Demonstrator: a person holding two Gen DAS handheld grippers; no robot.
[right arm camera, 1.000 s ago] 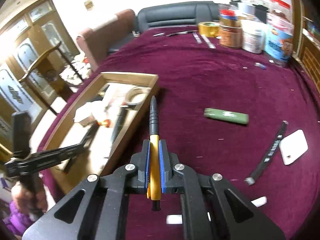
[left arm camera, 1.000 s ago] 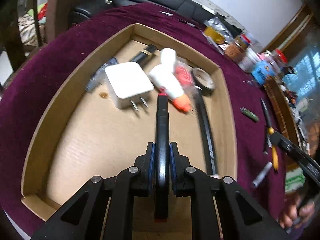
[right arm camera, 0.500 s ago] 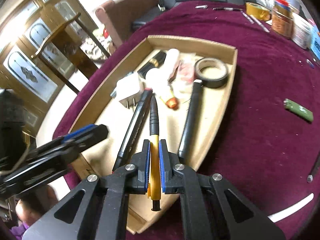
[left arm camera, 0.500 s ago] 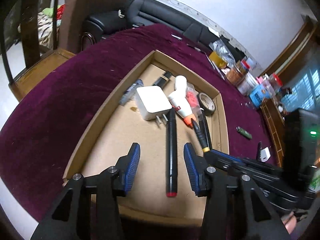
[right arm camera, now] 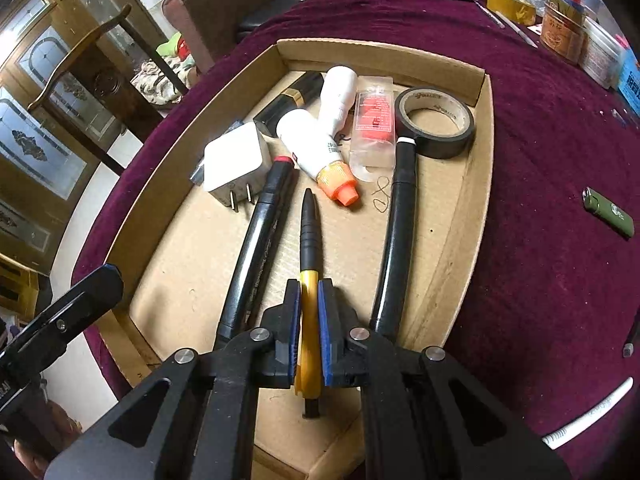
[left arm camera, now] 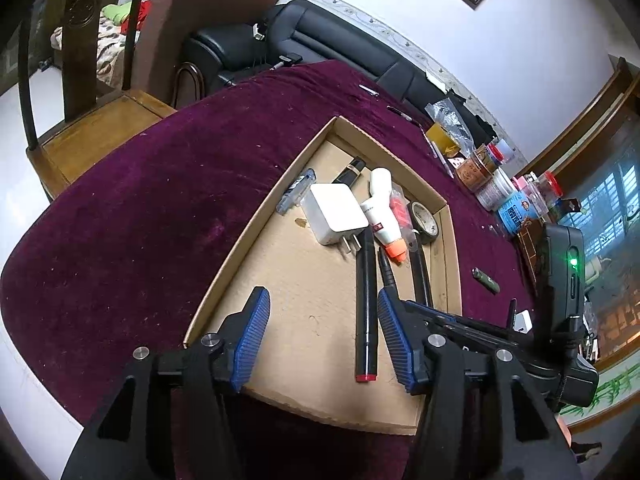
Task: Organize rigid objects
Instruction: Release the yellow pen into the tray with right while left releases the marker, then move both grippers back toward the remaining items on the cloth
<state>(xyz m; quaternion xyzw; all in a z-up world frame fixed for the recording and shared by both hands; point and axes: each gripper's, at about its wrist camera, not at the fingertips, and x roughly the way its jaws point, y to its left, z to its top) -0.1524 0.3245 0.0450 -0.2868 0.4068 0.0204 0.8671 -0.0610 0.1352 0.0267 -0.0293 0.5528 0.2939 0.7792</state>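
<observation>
- Living room: bench (left arm camera: 168,184) under a maroon velvet cloth, black sofa (left arm camera: 332,40) behind it in the upper centre of the left view, wooden chair (left arm camera: 80,92) upper left.
- Cardboard tray (right arm camera: 478,216) sits on the cloth, centre of both views.
- Right tongs (right arm camera: 309,312) clamped on a yellow-and-black pen (right arm camera: 310,232), lower centre of the right view. Pen points up-frame over the tray floor, tip near the orange nozzle; can't tell if it touches the cardboard.
- Left tongs (left arm camera: 322,330) with nothing between the pads, jaws opening, roughly half wide, hovering over the near end of the tray.
- Black marker with red end caps (left arm camera: 366,304) lies flat in the tray, just left of the pen in the right view and just inside the right-hand pad in the left view, clear of both pads.
- Second black marker, white band at its far end (right arm camera: 396,236), lies right of the pen, far end against the black tape roll (right arm camera: 434,122).
- White plug adapter (right arm camera: 234,160), prongs toward the camera, beside the red-capped marker's far end.
- White glue bottle with orange nozzle (right arm camera: 316,152), a second white bottle (right arm camera: 340,96), a clear packet with a red insert (right arm camera: 372,120) and a black-and-gold tube (right arm camera: 292,100) cluster at the tray's far end.
- Outside the tray: green lighter (right arm camera: 608,216) on the cloth at right; jars and tubs (left arm camera: 492,176) at the bench's far right edge.
</observation>
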